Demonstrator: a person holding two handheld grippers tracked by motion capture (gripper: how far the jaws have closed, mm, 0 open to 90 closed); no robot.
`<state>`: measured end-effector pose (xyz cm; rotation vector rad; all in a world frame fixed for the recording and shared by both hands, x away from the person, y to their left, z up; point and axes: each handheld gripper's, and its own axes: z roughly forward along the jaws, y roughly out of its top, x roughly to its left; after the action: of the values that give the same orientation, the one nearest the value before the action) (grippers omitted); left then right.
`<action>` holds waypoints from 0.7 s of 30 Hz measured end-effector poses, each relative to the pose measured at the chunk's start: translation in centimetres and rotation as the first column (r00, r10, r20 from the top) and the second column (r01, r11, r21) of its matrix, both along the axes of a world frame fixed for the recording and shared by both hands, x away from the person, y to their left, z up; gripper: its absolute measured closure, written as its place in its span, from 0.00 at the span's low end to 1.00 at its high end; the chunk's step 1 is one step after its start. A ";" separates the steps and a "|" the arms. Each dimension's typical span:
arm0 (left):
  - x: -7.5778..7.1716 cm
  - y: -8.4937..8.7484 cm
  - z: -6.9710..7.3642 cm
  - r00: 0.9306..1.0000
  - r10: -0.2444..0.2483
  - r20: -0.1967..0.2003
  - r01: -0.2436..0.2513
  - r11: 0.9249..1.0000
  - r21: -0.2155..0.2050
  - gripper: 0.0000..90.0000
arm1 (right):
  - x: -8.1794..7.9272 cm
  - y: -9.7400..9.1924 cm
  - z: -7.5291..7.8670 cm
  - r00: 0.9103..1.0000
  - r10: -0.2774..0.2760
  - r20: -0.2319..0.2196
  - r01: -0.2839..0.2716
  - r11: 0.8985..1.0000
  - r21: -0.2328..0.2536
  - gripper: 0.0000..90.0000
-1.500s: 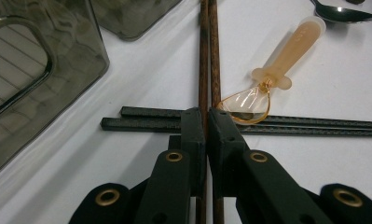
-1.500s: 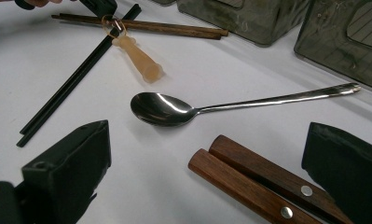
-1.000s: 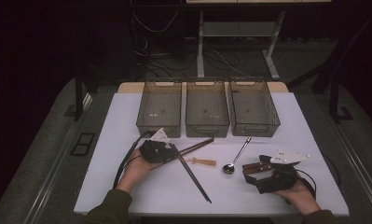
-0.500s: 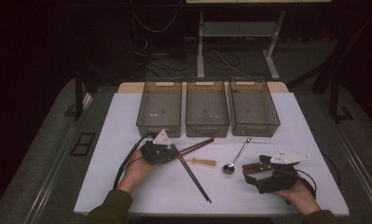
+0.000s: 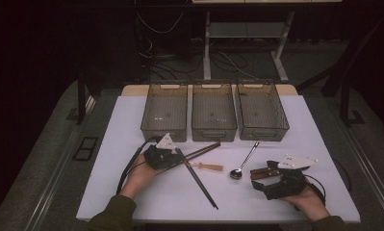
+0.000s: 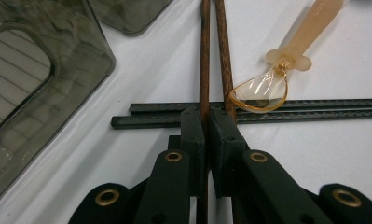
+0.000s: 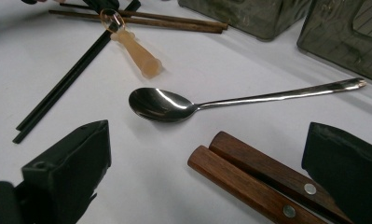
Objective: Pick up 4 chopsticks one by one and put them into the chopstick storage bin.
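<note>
While your left tongs (image 6: 206, 122) pinch one brown chopstick (image 6: 204, 56), right tongs (image 7: 211, 186) gape wide.
Lift carelessly and its twin (image 6: 223, 56) rolls away.

Two brown wooden chopsticks (image 6: 215, 56), side by side on the white table (image 5: 132, 202), crossing over the black pair (image 6: 314, 109); one pinched in left claw (image 6: 207, 135).

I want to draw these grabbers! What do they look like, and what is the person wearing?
Both the left gripper and right gripper are black with chunky square jaws, brass-coloured rivets, a pale three-cornered plate on top and a black trailing cable. The person wears dark olive sleeves.
</note>
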<state>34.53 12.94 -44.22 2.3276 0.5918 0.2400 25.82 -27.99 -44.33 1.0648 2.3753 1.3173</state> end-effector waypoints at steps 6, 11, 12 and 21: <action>-0.1 0.4 0.4 1.000 -0.003 0.004 0.003 1.000 -0.008 0.93 | 0.2 0.1 -0.2 1.000 0.005 -0.009 -0.005 1.000 -0.014 0.02; -0.3 0.7 0.8 1.000 -0.003 0.003 0.003 1.000 -0.031 0.93 | 0.0 0.1 -0.1 1.000 -0.005 -0.011 0.005 1.000 -0.004 0.02; -0.3 0.8 0.9 1.000 -0.006 0.005 0.006 0.999 -0.035 0.93 | 0.0 0.1 -0.1 1.000 -0.005 -0.009 0.005 1.000 -0.003 0.02; -0.6 1.7 1.6 1.000 -0.001 0.001 0.001 0.998 -0.065 0.94 | -0.1 0.2 -0.1 0.999 -0.027 0.024 0.027 1.000 0.001 0.02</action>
<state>33.97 14.65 -42.65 2.2651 0.5892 0.2175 25.71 -27.77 -44.40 1.0722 2.3349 1.3146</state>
